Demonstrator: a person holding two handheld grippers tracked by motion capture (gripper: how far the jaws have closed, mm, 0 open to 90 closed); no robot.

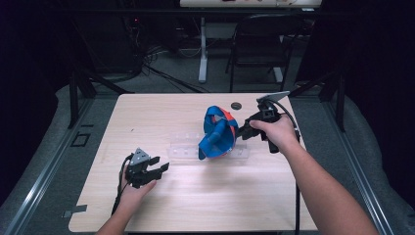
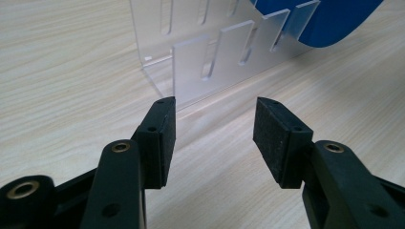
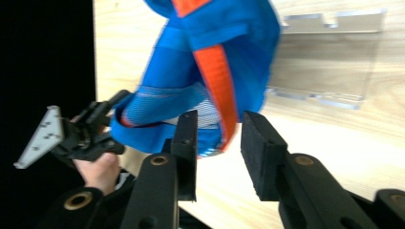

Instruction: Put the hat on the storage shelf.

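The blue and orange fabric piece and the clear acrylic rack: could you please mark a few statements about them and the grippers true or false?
1. The blue and orange fabric piece stands on the clear acrylic slotted rack. True.
2. The left gripper clamps the rack. False: its jaws are open, short of it.
3. The right gripper has an orange strap between its jaws. True.
4. The fabric lies flat on the light wooden table. False: it stands bunched upright.

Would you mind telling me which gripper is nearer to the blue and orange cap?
Right. The right gripper is right beside the blue and orange cap, jaws open at its edge; the left gripper sits apart, toward the table's near left.
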